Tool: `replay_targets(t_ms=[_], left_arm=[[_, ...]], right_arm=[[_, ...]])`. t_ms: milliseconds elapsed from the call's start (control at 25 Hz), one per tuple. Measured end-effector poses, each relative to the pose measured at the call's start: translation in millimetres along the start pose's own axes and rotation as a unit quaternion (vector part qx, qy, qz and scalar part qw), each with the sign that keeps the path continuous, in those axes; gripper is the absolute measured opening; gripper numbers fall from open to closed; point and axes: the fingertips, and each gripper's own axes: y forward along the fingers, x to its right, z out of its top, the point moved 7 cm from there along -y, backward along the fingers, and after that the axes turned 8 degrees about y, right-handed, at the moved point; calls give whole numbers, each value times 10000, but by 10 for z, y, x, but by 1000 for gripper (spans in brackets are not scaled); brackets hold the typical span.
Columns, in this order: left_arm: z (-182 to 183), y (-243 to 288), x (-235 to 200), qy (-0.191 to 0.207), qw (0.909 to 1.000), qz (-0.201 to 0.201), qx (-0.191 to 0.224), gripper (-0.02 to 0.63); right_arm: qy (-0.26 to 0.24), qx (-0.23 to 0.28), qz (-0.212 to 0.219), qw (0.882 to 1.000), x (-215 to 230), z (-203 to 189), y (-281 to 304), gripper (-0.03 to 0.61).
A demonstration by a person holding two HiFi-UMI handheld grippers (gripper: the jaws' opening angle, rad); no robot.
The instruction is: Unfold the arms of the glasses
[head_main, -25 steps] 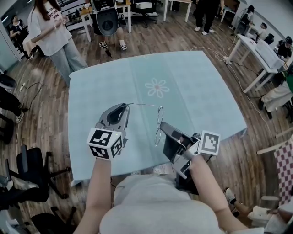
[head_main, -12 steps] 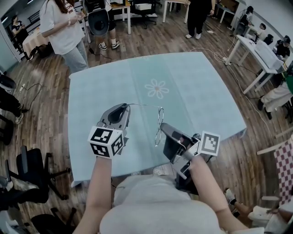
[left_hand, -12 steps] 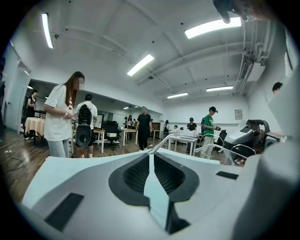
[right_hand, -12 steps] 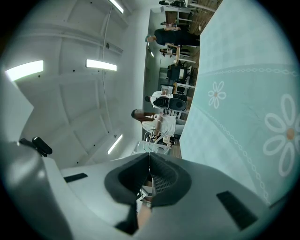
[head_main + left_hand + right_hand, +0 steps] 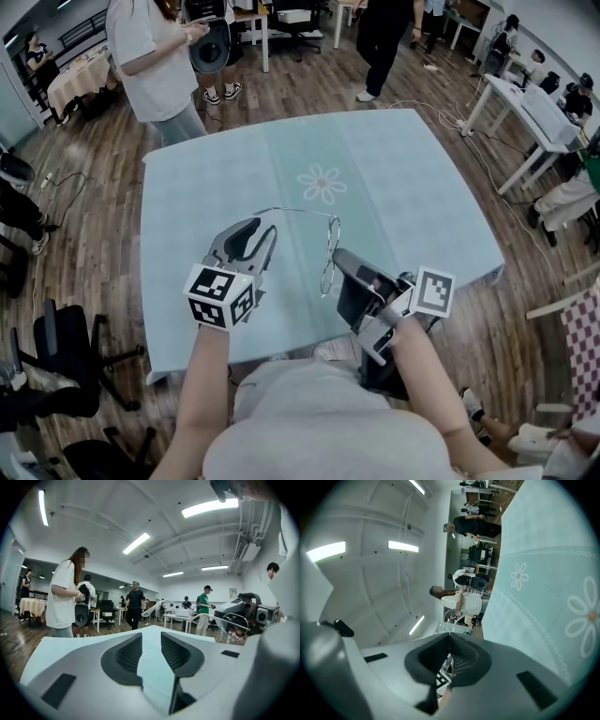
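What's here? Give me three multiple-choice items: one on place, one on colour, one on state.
1. The glasses are: A on the floor; B held over the cloth; C on a chair.
2. The cloth is: A pale blue-green; B red; C black.
3. The right claw is: A open, empty; B out of view; C shut on the glasses.

Key:
1. B: the head view shows them in the air above the cloth.
2. A: the cloth is pale blue-green all over.
3. C: its jaws meet on the frame.
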Motion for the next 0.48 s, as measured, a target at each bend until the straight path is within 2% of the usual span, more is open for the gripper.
replay_targets(t_ms=[200, 360, 480], left_arm=[[-27, 27, 123, 101, 9991, -390, 107, 133], [-51, 60, 194, -258, 9956, -844, 303, 133], [-46, 98, 234, -615, 9895, -1214, 491, 133]], right_arm=[[148, -42, 97, 9998, -18, -28, -4, 12], [130, -87, 125, 9998, -27, -61, -9, 12], [132, -98, 126, 9998, -20, -65, -33, 12]])
